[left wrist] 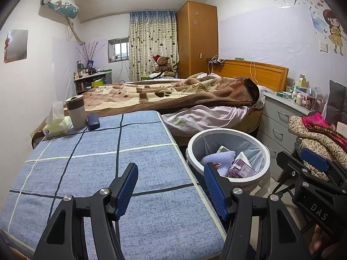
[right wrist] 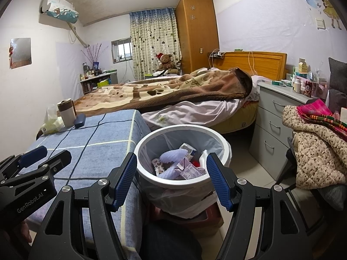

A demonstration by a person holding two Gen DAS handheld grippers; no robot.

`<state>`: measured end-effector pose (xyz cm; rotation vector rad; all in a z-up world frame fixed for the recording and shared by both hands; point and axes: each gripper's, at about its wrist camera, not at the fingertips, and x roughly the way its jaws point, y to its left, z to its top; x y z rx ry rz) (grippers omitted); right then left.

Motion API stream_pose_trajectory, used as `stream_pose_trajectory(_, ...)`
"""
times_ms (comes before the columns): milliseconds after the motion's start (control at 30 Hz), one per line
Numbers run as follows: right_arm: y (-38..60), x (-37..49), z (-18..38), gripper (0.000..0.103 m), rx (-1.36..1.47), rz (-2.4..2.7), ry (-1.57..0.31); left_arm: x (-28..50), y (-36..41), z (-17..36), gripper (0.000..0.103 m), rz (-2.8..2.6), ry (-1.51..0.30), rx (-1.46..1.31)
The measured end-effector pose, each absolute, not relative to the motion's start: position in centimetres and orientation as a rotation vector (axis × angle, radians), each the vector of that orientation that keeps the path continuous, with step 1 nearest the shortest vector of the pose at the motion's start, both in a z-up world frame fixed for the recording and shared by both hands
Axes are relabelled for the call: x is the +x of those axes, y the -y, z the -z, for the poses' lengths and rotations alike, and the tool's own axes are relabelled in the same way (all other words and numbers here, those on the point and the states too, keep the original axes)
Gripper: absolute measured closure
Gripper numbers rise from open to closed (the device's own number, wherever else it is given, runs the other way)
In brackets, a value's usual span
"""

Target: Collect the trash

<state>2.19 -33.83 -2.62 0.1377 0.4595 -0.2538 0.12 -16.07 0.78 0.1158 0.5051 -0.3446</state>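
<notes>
Both your left hand-held gripper and right hand-held gripper hang released and empty, while the trash, light crushable cartons and soft foam netting, sits in the bin beside the counter; pinch cartons gently by an edge

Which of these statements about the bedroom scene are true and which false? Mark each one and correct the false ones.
1. The round white-rimmed trash bin already holds rubbish. True.
2. The left tool grips a carton. False: it is open and empty.
3. The grey lidded cup stands on the blue checked tablecloth beside the dark blue case. True.
4. The right tool is shut. False: it is open, in front of the bin.
5. The brown teddy bear lies inside the bin. False: it sits by the curtain.
</notes>
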Motion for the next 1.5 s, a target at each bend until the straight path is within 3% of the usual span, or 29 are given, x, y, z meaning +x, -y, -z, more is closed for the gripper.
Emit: stream_pose_trajectory(1500,32.85,2.30,2.16,0.035,0.129,0.248,-0.457,0.18,15.61,-1.23,0.040,0.336,-0.506,0.102)
